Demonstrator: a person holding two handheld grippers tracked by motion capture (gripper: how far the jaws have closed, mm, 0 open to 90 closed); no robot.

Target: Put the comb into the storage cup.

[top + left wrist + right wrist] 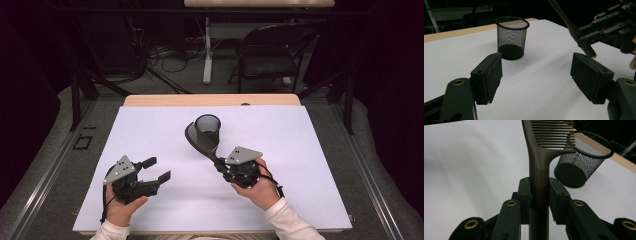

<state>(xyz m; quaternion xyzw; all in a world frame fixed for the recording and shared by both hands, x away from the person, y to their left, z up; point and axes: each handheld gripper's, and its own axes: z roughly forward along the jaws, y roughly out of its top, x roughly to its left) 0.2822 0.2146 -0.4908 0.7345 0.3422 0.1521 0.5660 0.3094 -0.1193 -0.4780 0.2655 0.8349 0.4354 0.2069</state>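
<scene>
White table (150, 130): right tongs (539, 195) clamp comb (539, 167), top cropped; left tongs (536, 75) open, empty.

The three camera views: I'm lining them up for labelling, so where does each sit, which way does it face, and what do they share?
High view: above the person's side, looking forward and down on the table; both hands, left gripper, right gripper.
Left gripper view: rides the left gripper, looks between its open jaws toward the mesh cup.
Right gripper view: rides the right gripper, looks along the comb clamped in its jaws.
Shared: mesh cup and comb.
</scene>
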